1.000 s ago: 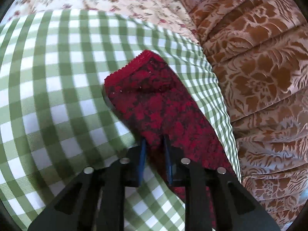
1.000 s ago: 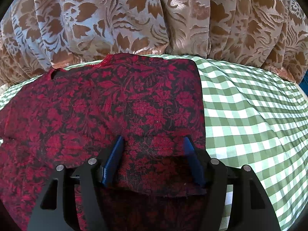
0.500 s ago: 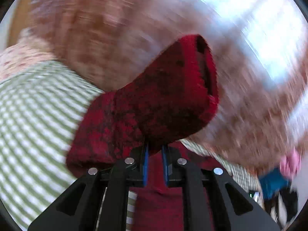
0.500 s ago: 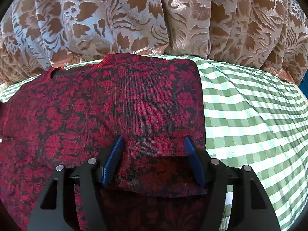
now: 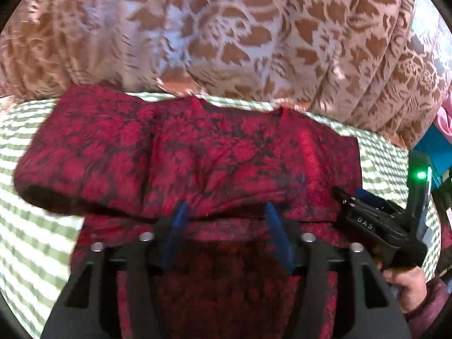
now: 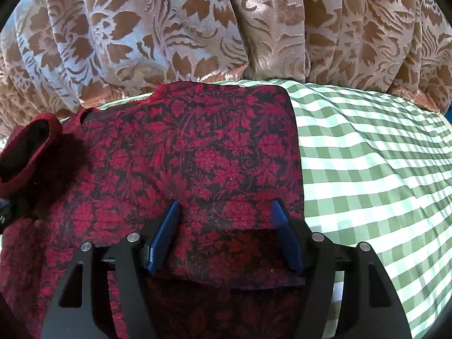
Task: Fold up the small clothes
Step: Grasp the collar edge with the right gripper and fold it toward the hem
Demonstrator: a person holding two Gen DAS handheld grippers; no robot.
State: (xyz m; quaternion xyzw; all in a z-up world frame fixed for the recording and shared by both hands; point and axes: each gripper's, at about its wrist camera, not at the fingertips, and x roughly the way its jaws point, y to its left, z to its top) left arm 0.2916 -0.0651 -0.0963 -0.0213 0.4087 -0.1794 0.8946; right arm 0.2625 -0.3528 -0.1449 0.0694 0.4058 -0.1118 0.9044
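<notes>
A small red garment with a black floral print (image 5: 226,152) lies on a green-and-white checked cloth (image 5: 34,243); it also shows in the right wrist view (image 6: 214,152). Its left sleeve (image 5: 84,152) lies folded in over the body, and the sleeve cuff (image 6: 28,152) shows at the left of the right wrist view. My left gripper (image 5: 226,214) is open over the garment, holding nothing. My right gripper (image 6: 226,212) is open, its blue fingers (image 6: 166,228) resting on the folded right side of the garment. The right gripper also shows in the left wrist view (image 5: 367,206).
A brown-and-silver floral curtain (image 6: 197,28) hangs right behind the cloth's far edge. The checked cloth (image 6: 381,169) stretches to the right. A blue object (image 5: 435,152) and something pink (image 5: 445,118) sit at the far right.
My left gripper lifted the sleeve, carried it over the garment's body, and opened, letting it go. The right gripper has stayed open in place.
</notes>
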